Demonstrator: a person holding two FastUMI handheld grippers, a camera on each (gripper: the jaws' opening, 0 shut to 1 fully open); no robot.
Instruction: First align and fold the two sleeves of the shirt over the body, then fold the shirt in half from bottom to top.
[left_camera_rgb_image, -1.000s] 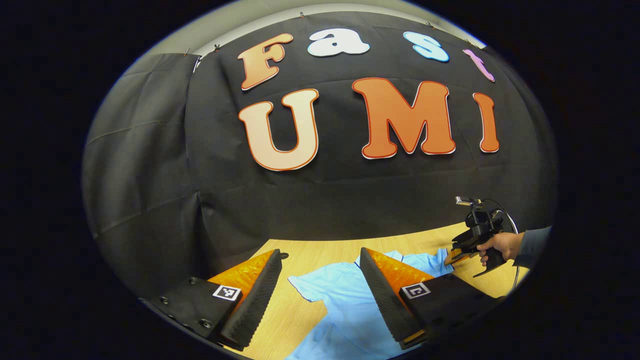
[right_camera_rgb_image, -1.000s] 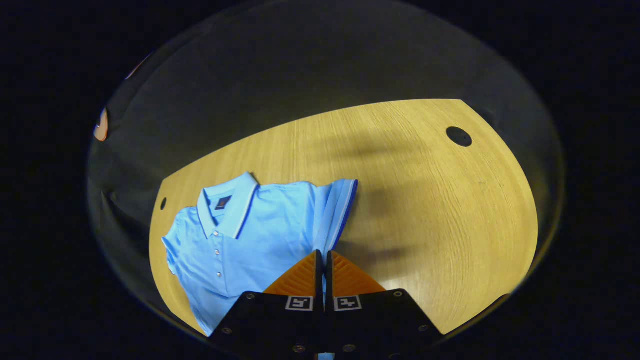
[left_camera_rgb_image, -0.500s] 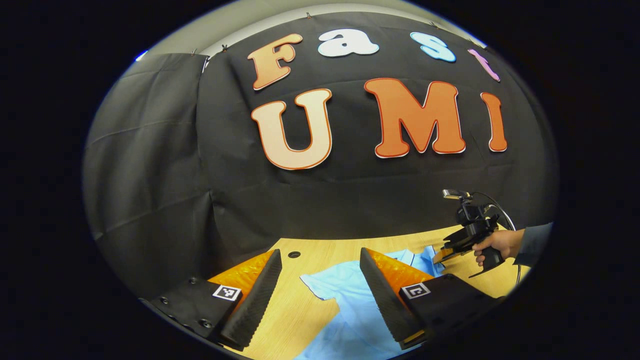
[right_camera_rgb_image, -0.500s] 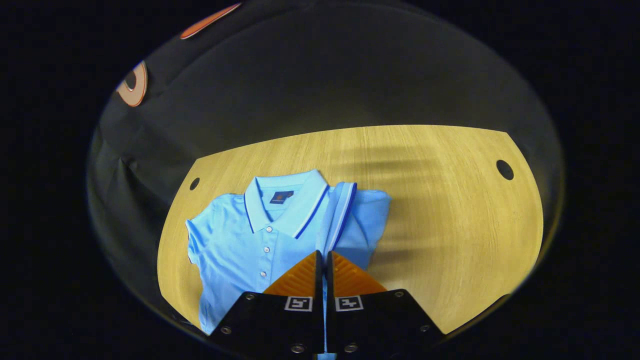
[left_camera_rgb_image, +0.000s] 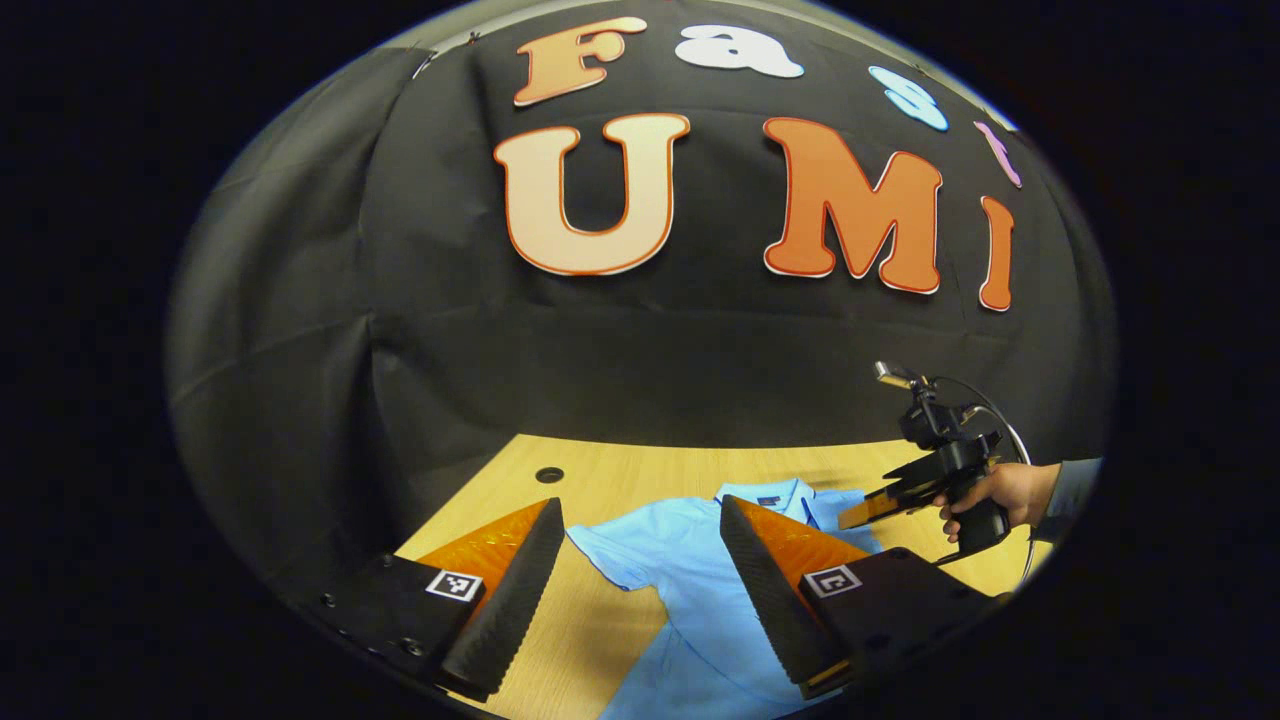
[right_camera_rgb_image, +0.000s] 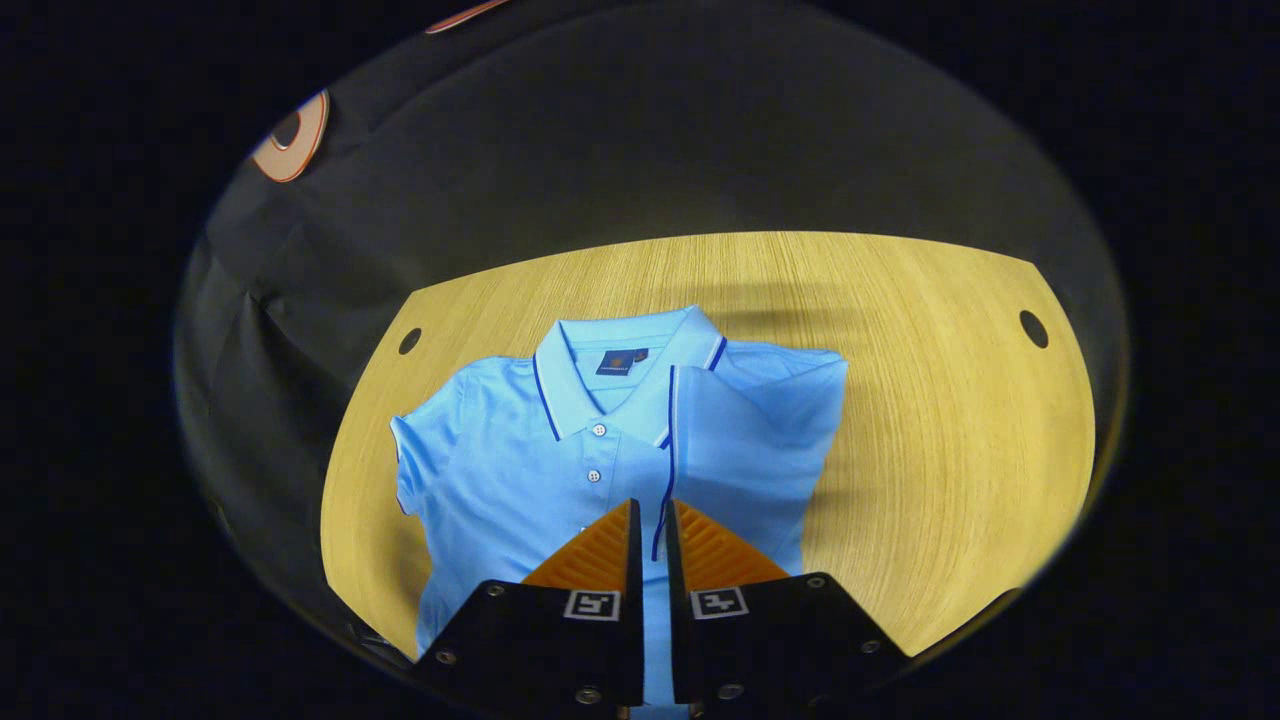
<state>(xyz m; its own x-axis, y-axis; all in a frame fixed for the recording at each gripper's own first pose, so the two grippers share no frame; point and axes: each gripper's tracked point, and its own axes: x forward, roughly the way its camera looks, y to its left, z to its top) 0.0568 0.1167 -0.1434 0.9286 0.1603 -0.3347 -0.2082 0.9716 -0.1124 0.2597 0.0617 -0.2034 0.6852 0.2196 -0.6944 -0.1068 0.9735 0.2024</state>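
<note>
Right hand-held gripper (right_camera_rgb_image: 650, 520) first: my two fingers sit nearly together with only a thin slit between them, and the dark-trimmed edge of the folded sleeve (right_camera_rgb_image: 745, 440) runs down into that slit. Whether both fingers actually press on the cloth, I honestly can't tell from here.

My left hand-held gripper (left_camera_rgb_image: 640, 580) is spread wide, nothing between the fingers, hanging just above the counter (left_camera_rgb_image: 590, 620). One finger is over bare wood, the other over the blue fabric.

So the shirt (right_camera_rgb_image: 530, 480) is a light blue polo lying flat, face up on the wooden counter, collar pointing away from me toward the booth wall. From my right gripper's camera it sits straight ahead of and under the fingertips. On the right of that view the sleeve is folded in over the body, its trimmed edge lying close beside the button placket. On the left, the other sleeve (right_camera_rgb_image: 425, 460) is spread out flat.

Right gripper view gives me the collar with its dark piping, the buttons, and a round hole (right_camera_rgb_image: 1033, 328) in the counter off to the right.

Left gripper view instead catches my right gripper from the side, held in my hand (left_camera_rgb_image: 1000, 490) above the shirt's far edge with a cable looping behind it.
</note>
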